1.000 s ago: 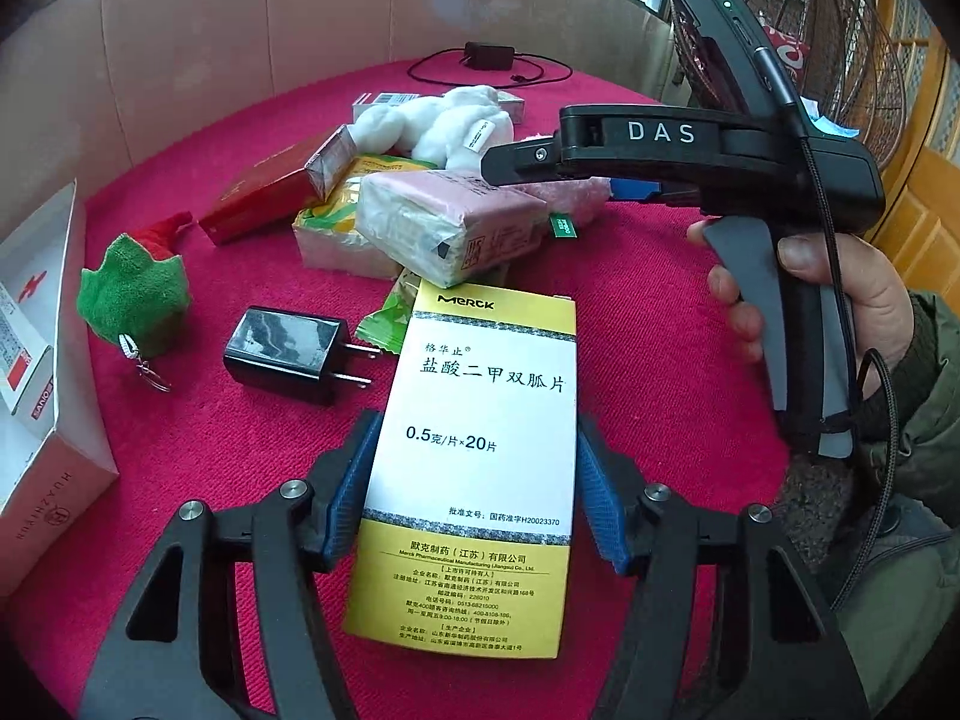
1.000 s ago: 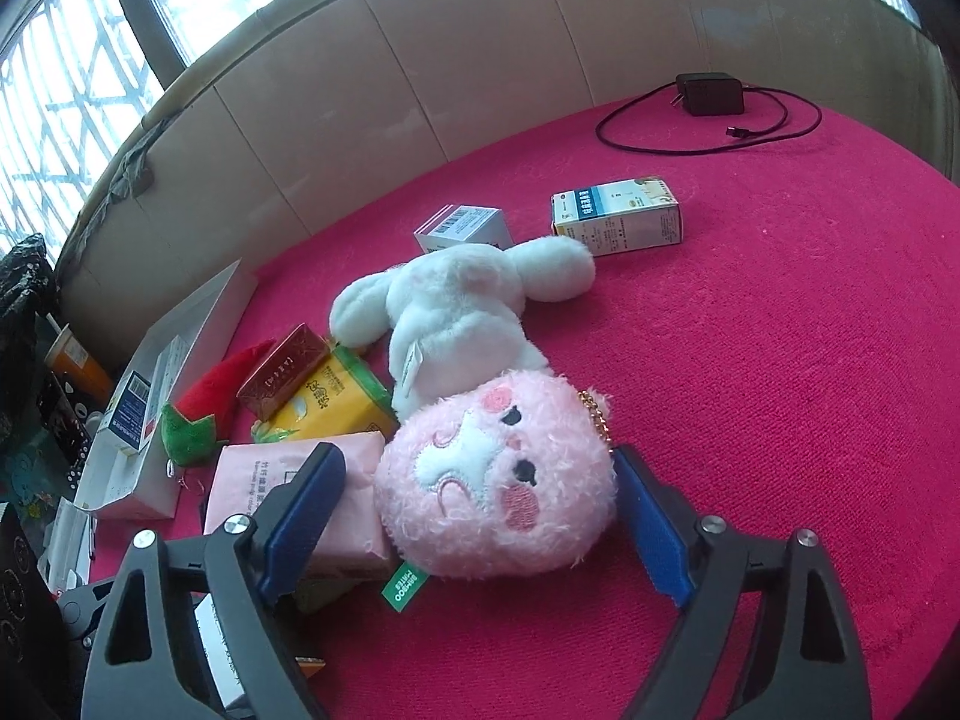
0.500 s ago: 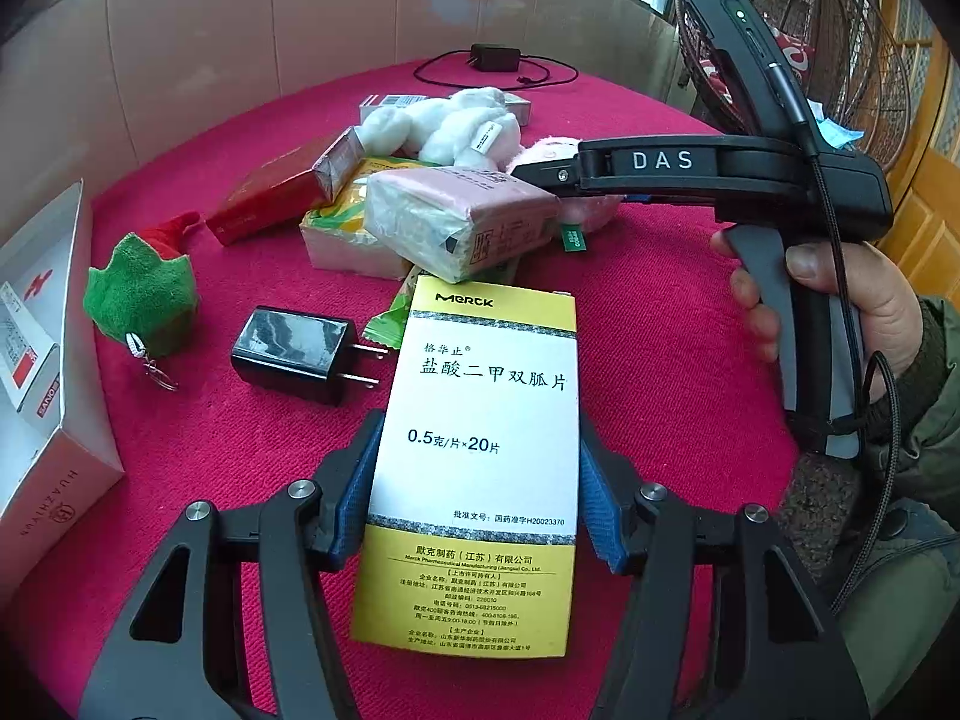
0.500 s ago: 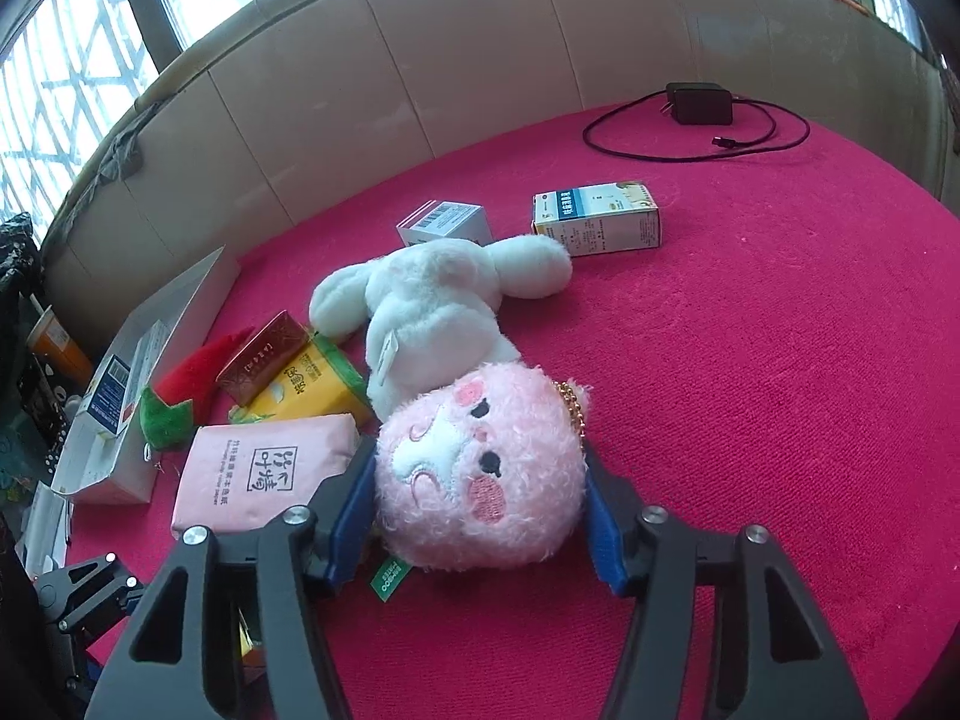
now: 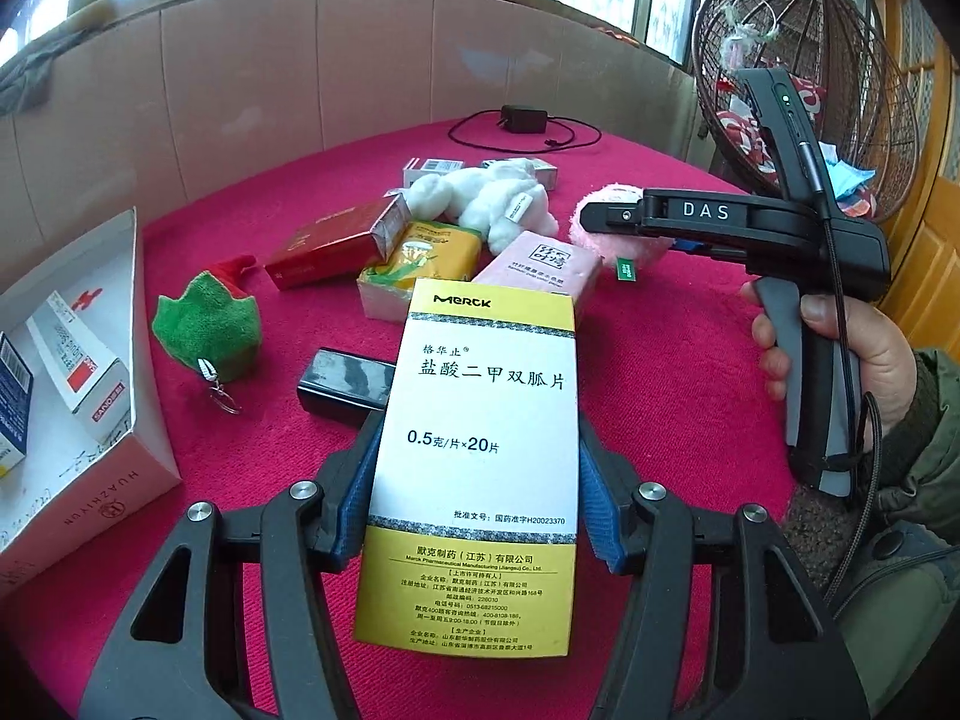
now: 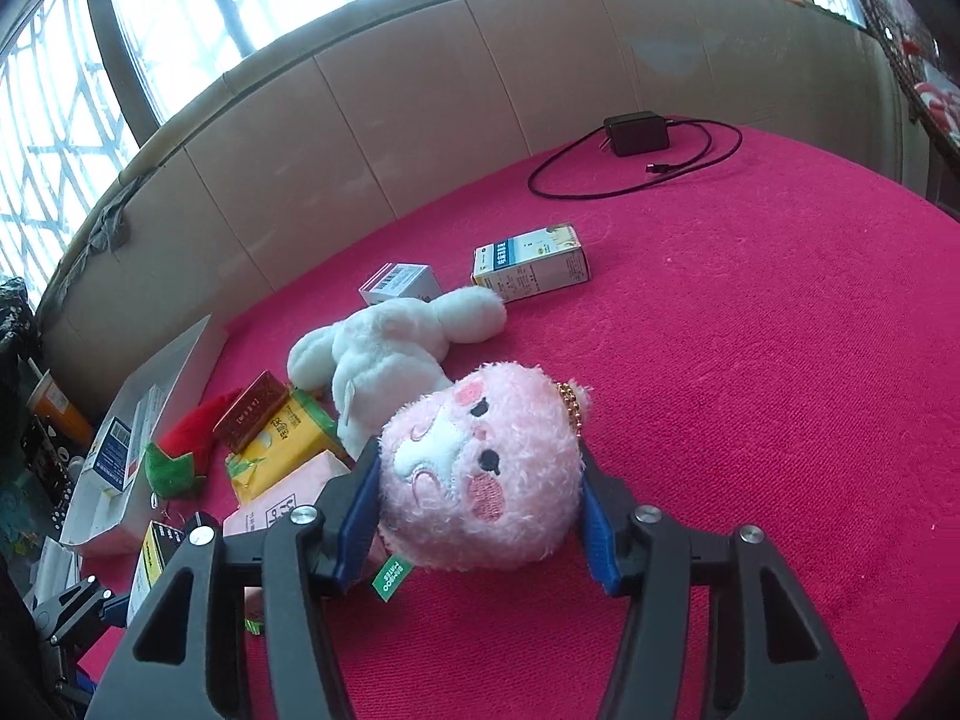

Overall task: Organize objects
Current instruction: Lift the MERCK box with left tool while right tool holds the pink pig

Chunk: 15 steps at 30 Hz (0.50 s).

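Crimson cloth (image 5: 660, 372) covers the round table in the left wrist view. The left gripper (image 5: 474, 498) is closed on a white and yellow Merck medicine box (image 5: 480, 450), blue pads pressed to both long sides, the box held above the cloth with its printed face to the camera. Behind the box lies a black charger block (image 5: 342, 384), partly hidden by it. Further back sit a green and red plush (image 5: 207, 324), a red packet (image 5: 336, 246), a yellow tissue pack (image 5: 420, 264), a pink tissue pack (image 5: 540, 267) and a white plush (image 5: 480, 201), close together. An open white carton (image 5: 78, 396) at the left edge holds small boxes. At the right, a hand (image 5: 840, 348) grips the handle of the right gripper (image 5: 594, 219), which reaches onto a pink plush (image 5: 606, 240).

In the right wrist view, the right gripper (image 6: 480, 510) is clamped on the pink plush (image 6: 480, 468), both blue pads pressed into its sides; whether the toy is clear of the cloth (image 6: 750, 360) cannot be told. The white plush (image 6: 384, 360) lies just behind it. Beyond are a blue and white box (image 6: 531, 264) and a small white box (image 6: 399, 283). A black adapter with coiled cable (image 6: 636, 147) rests near the far edge. The carton (image 6: 138, 420) sits at the left
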### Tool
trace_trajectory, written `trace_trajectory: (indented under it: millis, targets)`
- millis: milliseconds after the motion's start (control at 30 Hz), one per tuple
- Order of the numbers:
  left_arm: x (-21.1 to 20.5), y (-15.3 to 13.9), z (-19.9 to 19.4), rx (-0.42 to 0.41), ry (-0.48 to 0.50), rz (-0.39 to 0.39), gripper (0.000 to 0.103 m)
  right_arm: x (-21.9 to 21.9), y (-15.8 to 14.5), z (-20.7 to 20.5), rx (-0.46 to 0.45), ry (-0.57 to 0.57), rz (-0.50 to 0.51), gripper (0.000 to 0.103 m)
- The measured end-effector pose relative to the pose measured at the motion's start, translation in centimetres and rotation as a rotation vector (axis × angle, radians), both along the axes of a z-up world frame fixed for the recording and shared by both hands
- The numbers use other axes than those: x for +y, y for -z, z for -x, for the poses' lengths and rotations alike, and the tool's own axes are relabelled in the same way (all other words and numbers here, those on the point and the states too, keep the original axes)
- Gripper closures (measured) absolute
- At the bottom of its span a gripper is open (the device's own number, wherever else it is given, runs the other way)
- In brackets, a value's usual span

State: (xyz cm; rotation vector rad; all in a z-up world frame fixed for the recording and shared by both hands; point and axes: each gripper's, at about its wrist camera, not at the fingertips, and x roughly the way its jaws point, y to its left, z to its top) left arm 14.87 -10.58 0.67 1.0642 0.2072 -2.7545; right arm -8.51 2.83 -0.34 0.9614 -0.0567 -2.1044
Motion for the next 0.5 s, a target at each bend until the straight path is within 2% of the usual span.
trace_trajectory:
  millis: [500]
  targets:
    - [-0.6, -0.9, -1.3, 0.091, -0.075, 0.038, 0.045, 0.3, -1.1, -1.1, 0.088, 0.030, 0.005, 0.045]
